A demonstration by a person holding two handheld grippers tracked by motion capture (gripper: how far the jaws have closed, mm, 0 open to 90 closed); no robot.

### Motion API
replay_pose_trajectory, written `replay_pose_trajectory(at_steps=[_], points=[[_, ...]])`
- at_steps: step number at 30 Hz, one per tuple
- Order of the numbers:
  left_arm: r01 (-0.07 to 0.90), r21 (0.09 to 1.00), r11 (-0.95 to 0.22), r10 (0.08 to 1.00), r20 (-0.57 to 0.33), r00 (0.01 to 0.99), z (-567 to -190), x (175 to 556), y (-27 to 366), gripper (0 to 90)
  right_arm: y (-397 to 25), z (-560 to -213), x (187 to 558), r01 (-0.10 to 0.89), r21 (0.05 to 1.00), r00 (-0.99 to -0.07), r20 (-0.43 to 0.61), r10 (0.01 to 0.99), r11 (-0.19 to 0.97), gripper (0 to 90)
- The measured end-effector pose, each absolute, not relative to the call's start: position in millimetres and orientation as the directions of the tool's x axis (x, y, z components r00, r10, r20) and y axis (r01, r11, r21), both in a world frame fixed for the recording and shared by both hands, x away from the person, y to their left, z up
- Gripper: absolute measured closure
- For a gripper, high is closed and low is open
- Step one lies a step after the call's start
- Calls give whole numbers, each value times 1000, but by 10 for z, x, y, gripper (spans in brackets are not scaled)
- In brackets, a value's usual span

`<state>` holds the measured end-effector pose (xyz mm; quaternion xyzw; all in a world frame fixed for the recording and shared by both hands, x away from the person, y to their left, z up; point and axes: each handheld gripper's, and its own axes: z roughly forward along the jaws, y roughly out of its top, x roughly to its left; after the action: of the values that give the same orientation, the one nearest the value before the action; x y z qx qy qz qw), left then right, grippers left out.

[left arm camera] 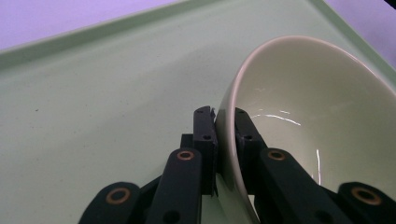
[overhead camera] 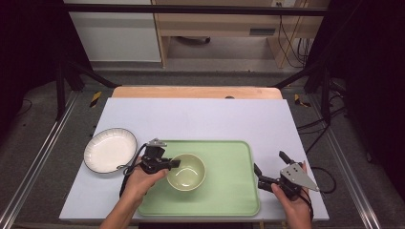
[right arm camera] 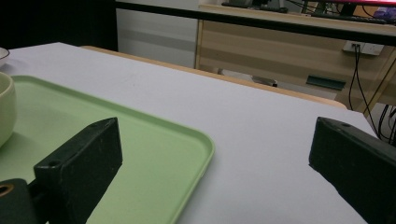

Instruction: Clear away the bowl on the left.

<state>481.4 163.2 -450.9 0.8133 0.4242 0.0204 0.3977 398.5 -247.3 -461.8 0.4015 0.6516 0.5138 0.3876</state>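
Left tool [overhead camera: 173, 163] pinches the rim of a pale green bowl [overhead camera: 186, 172] on a green tray [overhead camera: 229, 191]; right tool [overhead camera: 268, 168] is spread wide.

From the left of the high view, a white plate with a dark rim [overhead camera: 110, 150] lies on the tabletop [overhead camera: 200, 119], just beside the tray's left edge. The left tool's jaws are pressed onto the bowl's near-left rim, one jaw inside and one outside, as the left gripper view shows [left arm camera: 223, 135]. The bowl sits in the left-centre part of the tray. The right tool rests beside the tray's right edge, jaws well apart with nothing between them.
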Motion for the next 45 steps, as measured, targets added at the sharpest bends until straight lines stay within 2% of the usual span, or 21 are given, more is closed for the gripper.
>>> replay_pose_trajectory(at_steps=[14, 18, 32, 35, 37, 38, 39, 42, 45], points=[[672, 665, -326, 709, -299, 639, -4529, 4820, 1640, 825, -2476, -4622, 3986, 127, 981, -375, -90, 923, 147, 29], [643, 687, -337, 703, -270, 657, -4521, 4808, 1643, 805, -2473, -4623, 3988, 127, 981, -375, -89, 923, 147, 29], [561, 759, -331, 712, -189, 676, -4390, 4799, 1639, 367, -2496, -4613, 3979, 125, 982, -369, -86, 926, 141, 29], [516, 791, -328, 701, -163, 695, -4343, 4791, 1661, 270, -2493, -4613, 3977, 126, 982, -369, -87, 925, 143, 28], [489, 806, -333, 691, -145, 708, -4327, 4786, 1673, 241, -2493, -4614, 3979, 125, 982, -368, -87, 926, 142, 28], [476, 814, -333, 686, -137, 714, -4320, 4779, 1677, 168, -2491, -4616, 3980, 127, 982, -368, -86, 926, 142, 29], [467, 818, -336, 682, -131, 720, -4315, 4774, 1682, 168, -2491, -4616, 3980, 127, 982, -368, -86, 926, 142, 29], [434, 838, -332, 675, -110, 730, -4295, 4754, 1703, 82, -2489, -4611, 3971, 124, 982, -371, -88, 924, 143, 28], [398, 859, -322, 667, -93, 739, -4273, 4742, 1739, 67, -2494, -4614, 3973, 126, 981, -370, -90, 925, 145, 28]])
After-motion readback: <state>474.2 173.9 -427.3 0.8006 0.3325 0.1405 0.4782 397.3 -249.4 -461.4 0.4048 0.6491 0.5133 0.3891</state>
